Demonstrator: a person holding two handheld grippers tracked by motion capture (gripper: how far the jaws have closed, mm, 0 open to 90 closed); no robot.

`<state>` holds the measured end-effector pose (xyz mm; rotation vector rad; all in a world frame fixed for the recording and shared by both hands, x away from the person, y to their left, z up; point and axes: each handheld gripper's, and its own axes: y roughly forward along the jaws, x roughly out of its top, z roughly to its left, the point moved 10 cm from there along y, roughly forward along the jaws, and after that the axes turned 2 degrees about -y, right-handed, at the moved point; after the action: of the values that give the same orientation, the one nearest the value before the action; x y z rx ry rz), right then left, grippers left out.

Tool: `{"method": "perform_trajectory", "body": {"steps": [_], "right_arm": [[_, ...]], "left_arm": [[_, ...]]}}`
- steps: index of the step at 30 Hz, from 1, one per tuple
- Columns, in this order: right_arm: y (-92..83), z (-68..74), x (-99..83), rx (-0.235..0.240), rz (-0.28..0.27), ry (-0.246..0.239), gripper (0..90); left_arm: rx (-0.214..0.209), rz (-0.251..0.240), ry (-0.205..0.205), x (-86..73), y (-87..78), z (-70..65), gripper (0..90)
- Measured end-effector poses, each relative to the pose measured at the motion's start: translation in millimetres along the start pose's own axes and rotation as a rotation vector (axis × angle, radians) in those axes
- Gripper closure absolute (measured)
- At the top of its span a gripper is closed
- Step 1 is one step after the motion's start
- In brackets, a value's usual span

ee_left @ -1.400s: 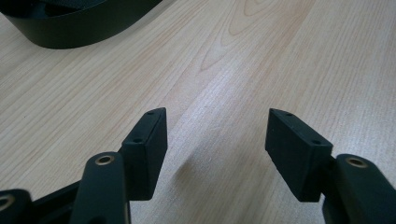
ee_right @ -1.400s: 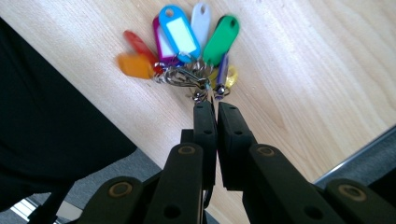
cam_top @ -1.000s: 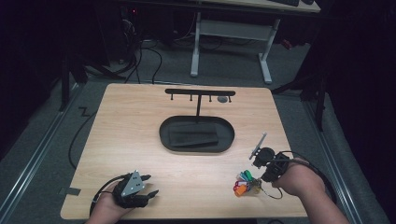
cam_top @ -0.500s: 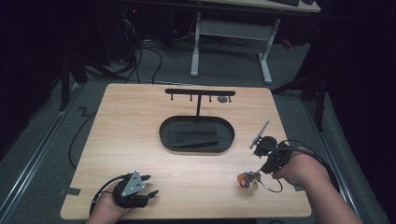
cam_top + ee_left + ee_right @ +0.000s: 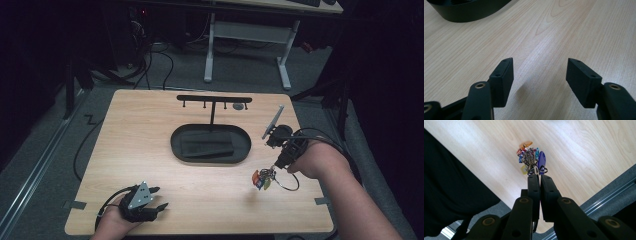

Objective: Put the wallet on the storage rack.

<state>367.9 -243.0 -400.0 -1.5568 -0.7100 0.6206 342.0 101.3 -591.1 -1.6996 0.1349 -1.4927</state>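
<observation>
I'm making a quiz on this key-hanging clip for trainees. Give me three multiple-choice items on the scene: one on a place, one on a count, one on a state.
1. Where is the bunch of keys?
A. in the black tray
B. hanging below the right gripper, off the table
C. on the rack

2. How many pegs hang under the rack's bar?
A. two
B. four
C. seven

3. How do the left gripper's jaws stand?
A. apart, nothing between them
B. shut on the keys
C. shut on a cable

Answers:
1 B: the right gripper pinches the bunch above the table.
2 B: the high view shows four.
3 A: bare wood shows between them.
</observation>
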Motion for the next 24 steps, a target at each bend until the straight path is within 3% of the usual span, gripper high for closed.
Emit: {"method": "perform_trajectory", "body": {"steps": [6,13,21,24], "right_arm": [[-1.0,-10.2,17.5,0.008,0.002,-0.007,87.7],[-8.5,-25.3,43.9,-0.015,0.003,-0.023,87.7],[-14.3,-46.1,88.8,-0.018,-0.025,-0.038,87.7],[-13.0,-51.1,97.2,-0.017,-0.028,-0.039,87.7]], "left_arm": [[0.003,0.007,0.001,-2.3,-0.2,0.5,39.6],[0.013,0.005,-0.005,-4.7,-3.0,2.4,39.7],[0.029,0.015,-0.002,-8.5,-5.3,2.0,39.7],[0.037,0.011,-0.005,-9.4,-7.0,3.5,39.7]]}}
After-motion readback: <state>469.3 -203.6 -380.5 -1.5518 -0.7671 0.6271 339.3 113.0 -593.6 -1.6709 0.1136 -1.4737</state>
